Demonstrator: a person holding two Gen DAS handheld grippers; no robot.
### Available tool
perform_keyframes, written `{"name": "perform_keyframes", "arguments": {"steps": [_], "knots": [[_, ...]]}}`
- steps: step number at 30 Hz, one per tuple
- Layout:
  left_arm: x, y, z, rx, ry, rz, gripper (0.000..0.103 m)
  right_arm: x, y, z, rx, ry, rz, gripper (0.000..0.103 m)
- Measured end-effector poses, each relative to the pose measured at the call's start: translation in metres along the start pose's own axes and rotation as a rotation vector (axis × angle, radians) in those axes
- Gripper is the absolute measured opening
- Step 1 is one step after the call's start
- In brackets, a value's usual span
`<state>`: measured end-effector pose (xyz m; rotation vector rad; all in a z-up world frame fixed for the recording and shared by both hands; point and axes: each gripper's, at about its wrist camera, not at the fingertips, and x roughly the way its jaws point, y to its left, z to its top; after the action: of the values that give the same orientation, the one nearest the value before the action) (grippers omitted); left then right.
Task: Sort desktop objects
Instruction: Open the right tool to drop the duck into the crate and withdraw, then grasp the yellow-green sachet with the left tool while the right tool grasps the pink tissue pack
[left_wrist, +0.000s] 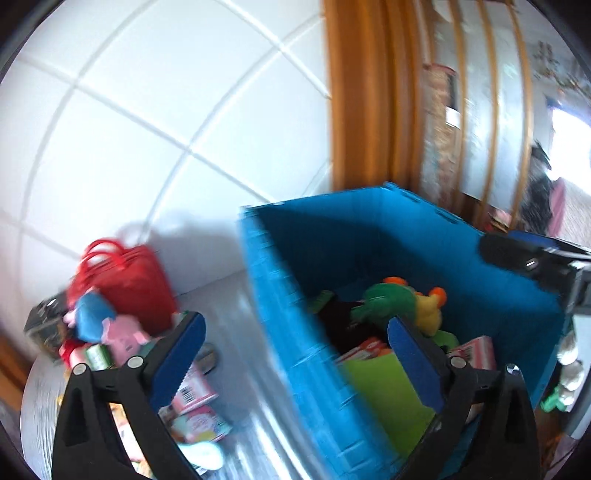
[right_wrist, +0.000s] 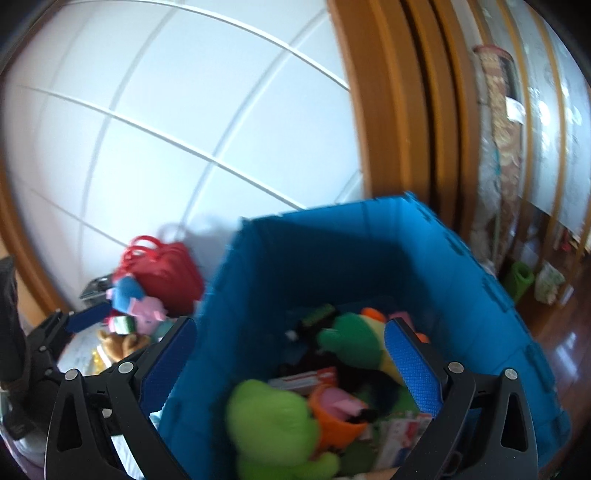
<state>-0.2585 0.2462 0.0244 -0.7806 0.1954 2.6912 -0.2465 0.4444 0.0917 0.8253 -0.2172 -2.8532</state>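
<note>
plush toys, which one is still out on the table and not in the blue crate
The pink and blue plush, lying in the pile before the red bag. The green plush toys lie inside the blue crate.

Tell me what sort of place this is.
Probably a room in a home: white tiled wall, wooden door frame, and a blue crate of plush toys.

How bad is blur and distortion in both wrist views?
Left wrist: heavy motion smear on the blue crate and the doorframe; fisheye bends the wall tile lines. Right wrist: softer blur, green plush fuzzy, glare on the wood floor at right.
</note>
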Motion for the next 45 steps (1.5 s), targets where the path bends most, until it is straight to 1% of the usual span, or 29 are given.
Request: {"name": "perform_keyframes", "arguments": {"steps": [3, 5, 10, 13, 15, 17, 19, 22, 25, 28, 34, 37, 42, 43, 44, 45], "knots": [[-0.018, 0.042, -0.022, -0.052, -0.019, 0.075, 0.101, -0.004, 0.035, -0.009, -0.017, -0.020, 0.059, 0.103], [-0.028, 0.070, -0.038, -0.080, -0.019, 0.124, 0.101, -0.002, 0.059, -0.016, -0.034, -0.015, 0.092, 0.103], [-0.046, 0.151, -0.083, -0.159, 0.030, 0.249, 0.101, 0.014, 0.125, -0.035, -0.083, 0.023, 0.187, 0.103], [-0.053, 0.191, -0.111, -0.200, 0.068, 0.311, 0.101, 0.029, 0.166, -0.053, -0.112, 0.061, 0.236, 0.103], [-0.056, 0.214, -0.134, -0.216, 0.095, 0.352, 0.101, 0.038, 0.186, -0.066, -0.129, 0.077, 0.260, 0.103], [-0.055, 0.235, -0.155, -0.235, 0.127, 0.385, 0.101, 0.052, 0.208, -0.081, -0.159, 0.096, 0.261, 0.103], [-0.051, 0.254, -0.177, -0.262, 0.163, 0.400, 0.101, 0.071, 0.226, -0.099, -0.194, 0.121, 0.240, 0.103], [-0.046, 0.275, -0.208, -0.305, 0.214, 0.414, 0.101, 0.098, 0.237, -0.121, -0.213, 0.171, 0.209, 0.103], [-0.031, 0.293, -0.239, -0.356, 0.275, 0.403, 0.101, 0.128, 0.242, -0.140, -0.211, 0.238, 0.190, 0.103], [-0.012, 0.301, -0.262, -0.387, 0.332, 0.383, 0.101, 0.152, 0.242, -0.155, -0.215, 0.293, 0.169, 0.103], [0.043, 0.302, -0.290, -0.416, 0.430, 0.319, 0.101, 0.191, 0.238, -0.176, -0.240, 0.396, 0.149, 0.103], [0.069, 0.302, -0.302, -0.423, 0.474, 0.276, 0.101, 0.210, 0.238, -0.184, -0.251, 0.429, 0.140, 0.103], [0.113, 0.303, -0.327, -0.427, 0.577, 0.239, 0.099, 0.238, 0.241, -0.191, -0.251, 0.475, 0.146, 0.103], [0.117, 0.304, -0.332, -0.429, 0.588, 0.239, 0.087, 0.244, 0.243, -0.193, -0.257, 0.481, 0.149, 0.103], [0.119, 0.307, -0.338, -0.445, 0.588, 0.216, 0.083, 0.249, 0.245, -0.195, -0.265, 0.488, 0.150, 0.103], [0.115, 0.313, -0.340, -0.490, 0.559, 0.186, 0.065, 0.254, 0.249, -0.198, -0.277, 0.496, 0.154, 0.103]]}}
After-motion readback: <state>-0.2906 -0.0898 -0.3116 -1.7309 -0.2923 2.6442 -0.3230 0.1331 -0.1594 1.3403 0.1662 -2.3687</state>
